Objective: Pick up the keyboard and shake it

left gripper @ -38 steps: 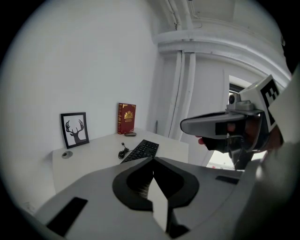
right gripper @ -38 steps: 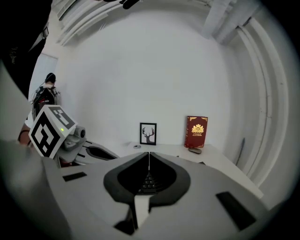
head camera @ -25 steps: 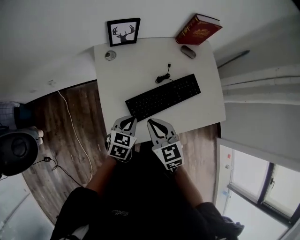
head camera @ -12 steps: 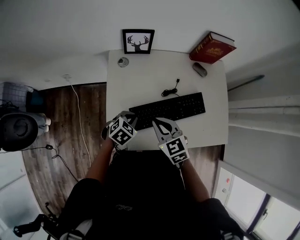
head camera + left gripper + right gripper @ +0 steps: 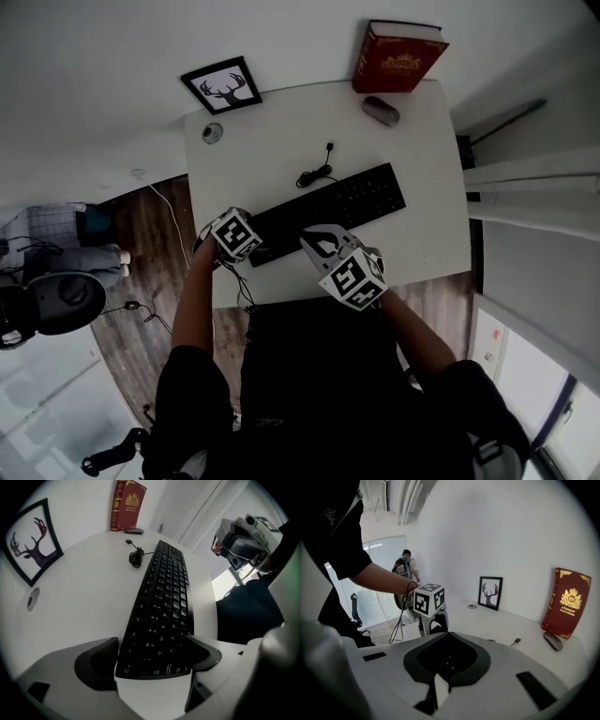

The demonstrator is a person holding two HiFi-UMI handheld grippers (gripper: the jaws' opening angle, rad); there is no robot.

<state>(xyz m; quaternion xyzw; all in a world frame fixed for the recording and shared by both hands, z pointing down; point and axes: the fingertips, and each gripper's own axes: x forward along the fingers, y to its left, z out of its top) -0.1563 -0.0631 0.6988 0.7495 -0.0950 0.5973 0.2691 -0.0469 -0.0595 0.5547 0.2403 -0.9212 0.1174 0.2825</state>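
The left gripper [image 5: 152,663] is pointed steeply down at the left end of the keyboard [image 5: 328,211]. Its jaws have just been opening and are now spread wide astride that short end, with contact not to be made out. The right gripper [image 5: 321,244] is held slanting down over the keyboard's near edge, jaws pressed together on nothing. The keyboard is laid flat on the white desk [image 5: 281,131], its long axis run slantwise from near left to far right, toward the red book [image 5: 398,58].

Keyboard [image 5: 328,212] on desk [image 5: 272,150] centre; cable [image 5: 314,175], mouse [image 5: 380,111], book [image 5: 398,58] behind it; frame [image 5: 221,85] back-left
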